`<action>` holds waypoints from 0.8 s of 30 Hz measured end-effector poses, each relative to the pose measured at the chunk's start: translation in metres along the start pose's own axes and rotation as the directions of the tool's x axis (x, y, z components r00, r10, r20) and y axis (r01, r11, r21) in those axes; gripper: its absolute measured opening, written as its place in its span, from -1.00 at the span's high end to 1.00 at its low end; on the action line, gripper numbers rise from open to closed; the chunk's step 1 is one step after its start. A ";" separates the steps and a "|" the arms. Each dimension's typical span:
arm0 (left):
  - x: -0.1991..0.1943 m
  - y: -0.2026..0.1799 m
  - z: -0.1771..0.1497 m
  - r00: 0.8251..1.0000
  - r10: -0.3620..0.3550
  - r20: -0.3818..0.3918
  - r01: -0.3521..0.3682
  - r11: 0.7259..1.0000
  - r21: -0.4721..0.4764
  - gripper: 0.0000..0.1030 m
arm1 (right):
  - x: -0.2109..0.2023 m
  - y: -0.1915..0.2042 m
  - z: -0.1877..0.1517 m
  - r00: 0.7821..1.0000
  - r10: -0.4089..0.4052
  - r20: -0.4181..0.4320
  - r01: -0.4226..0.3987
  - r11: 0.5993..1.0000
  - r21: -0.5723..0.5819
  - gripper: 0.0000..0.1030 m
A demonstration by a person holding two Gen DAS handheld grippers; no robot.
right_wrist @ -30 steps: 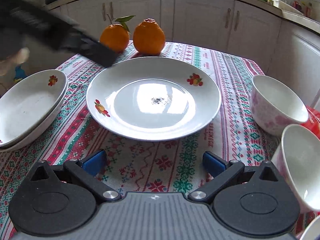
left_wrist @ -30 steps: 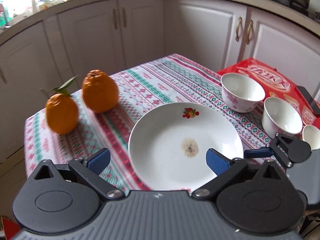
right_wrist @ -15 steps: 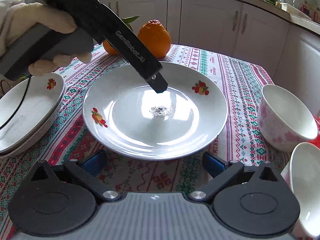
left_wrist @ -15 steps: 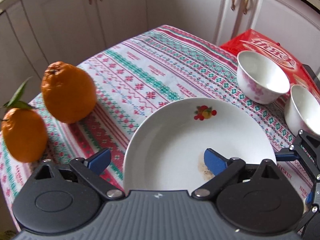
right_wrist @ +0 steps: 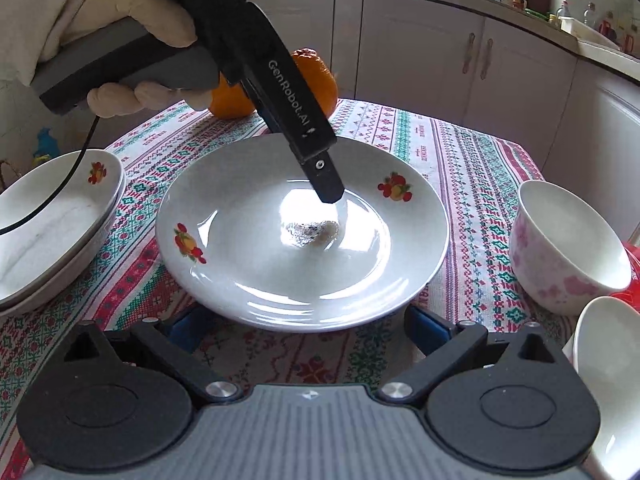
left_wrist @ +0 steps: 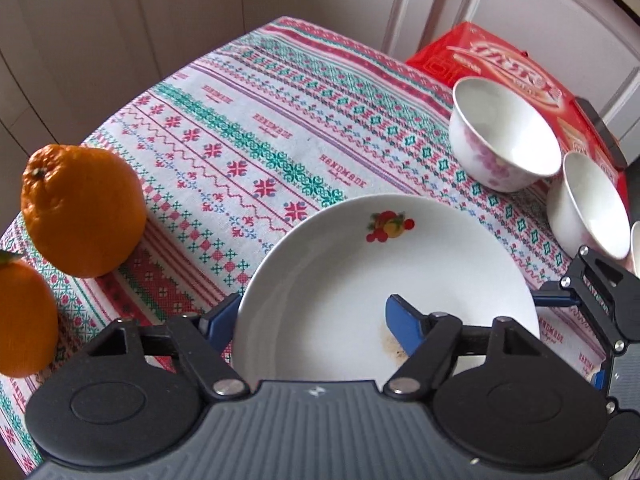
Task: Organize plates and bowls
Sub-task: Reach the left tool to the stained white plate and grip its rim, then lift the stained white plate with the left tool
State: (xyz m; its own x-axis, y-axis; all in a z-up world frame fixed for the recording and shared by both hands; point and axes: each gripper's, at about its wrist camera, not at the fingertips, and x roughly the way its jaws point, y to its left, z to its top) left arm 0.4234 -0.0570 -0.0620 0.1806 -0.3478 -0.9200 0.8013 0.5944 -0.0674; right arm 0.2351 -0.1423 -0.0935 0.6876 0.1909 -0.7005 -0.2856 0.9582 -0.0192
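A white plate with fruit motifs (left_wrist: pixel 360 280) (right_wrist: pixel 248 256) lies in the middle of the patterned tablecloth, with a brown smear at its centre. My left gripper (left_wrist: pixel 308 320) is open and straddles the plate's near rim, one finger inside the plate and one outside. Its finger (right_wrist: pixel 324 176) shows over the plate's centre in the right wrist view. My right gripper (right_wrist: pixel 308 324) is open and empty, just short of the plate's near edge. Two stacked plates (right_wrist: pixel 52 232) sit at the left. A pink-flowered bowl (left_wrist: pixel 500 148) (right_wrist: pixel 568 248) and a white bowl (left_wrist: pixel 588 204) (right_wrist: pixel 608 380) stand at the right.
Two oranges (left_wrist: pixel 80 208) (left_wrist: pixel 24 316) sit at the table's left corner, behind the plate in the right wrist view (right_wrist: pixel 312 80). A red box (left_wrist: pixel 508 64) lies beyond the bowls. White cabinets (right_wrist: pixel 460 52) surround the table.
My left gripper has come down and forward onto the plate, so its fingers now straddle the rim. My right gripper has moved closer to the plate's near edge.
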 end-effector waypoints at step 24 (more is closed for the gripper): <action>0.007 0.007 0.006 0.996 -0.065 -0.063 0.068 0.997 0.043 -0.34 | -0.003 0.002 0.000 1.000 0.027 0.003 -0.027 1.000 -0.002 -0.72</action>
State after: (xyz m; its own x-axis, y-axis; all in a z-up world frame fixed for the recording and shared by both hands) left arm 0.4336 -0.0599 -0.0662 0.0916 -0.3395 -0.9361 0.8357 0.5375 -0.1131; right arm 0.2326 -0.1412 -0.0915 0.6817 0.2175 -0.6985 -0.3055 0.9522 -0.0017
